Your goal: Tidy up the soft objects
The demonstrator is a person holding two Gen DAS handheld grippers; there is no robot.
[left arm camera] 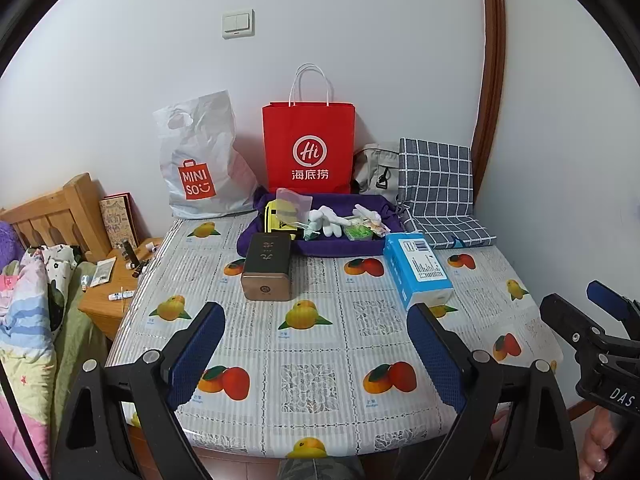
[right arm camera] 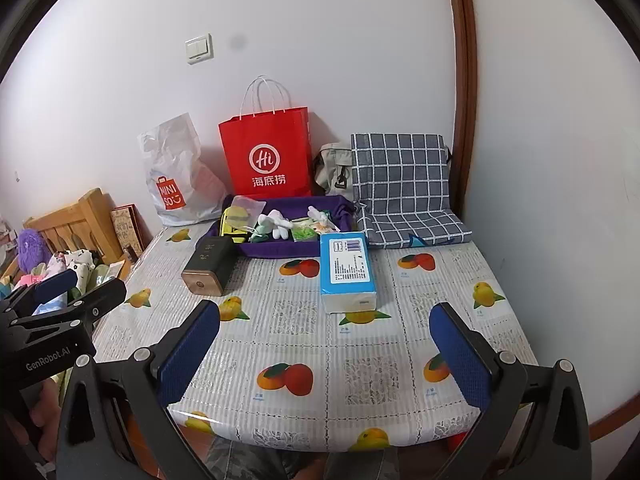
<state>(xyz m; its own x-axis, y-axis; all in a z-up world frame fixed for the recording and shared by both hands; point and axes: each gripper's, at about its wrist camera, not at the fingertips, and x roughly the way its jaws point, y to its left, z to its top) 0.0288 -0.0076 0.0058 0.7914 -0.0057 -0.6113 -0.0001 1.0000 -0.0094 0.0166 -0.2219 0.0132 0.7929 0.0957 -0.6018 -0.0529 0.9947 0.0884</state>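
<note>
Both pairs of tongs hang released over the near edge of the desk [left arm camera: 320, 364], the left tongs [left arm camera: 316, 344] and the right tongs [right arm camera: 325, 350] each spread wide with nothing between the blue pads. Fruit-printed covering runs bare beneath them. Farther in, a dark tin box [left arm camera: 267, 266] lies on its side toward the left, its long axis pointing away from the cameras, and a blue-and-white tissue pack [right arm camera: 347, 266] lies likewise lengthwise toward the right; the two stand well apart. Straight ahead of both tongs, behind and between those two, sits the purple fabric tray [left arm camera: 276, 246], its long side running across the view. Inside it, left to right, lie a yellow-and-black pouch [left arm camera: 278, 218] with a clear plastic bag [left arm camera: 294, 204] resting over it, white gloves [left arm camera: 330, 220] near the middle, and green and pale packets [left arm camera: 362, 230] whose nature I cannot make out. The soft things thus lie in the tray, near the far side of the desk; the left tongs seem roughly in line with the gloves, the right tongs nearer the tissue pack. Against the wall behind stand a white Miniso bag [left arm camera: 200, 160], a red paper bag [left arm camera: 308, 146], a grey bag [left arm camera: 376, 168] and a folded checked cloth [left arm camera: 436, 184].
</note>
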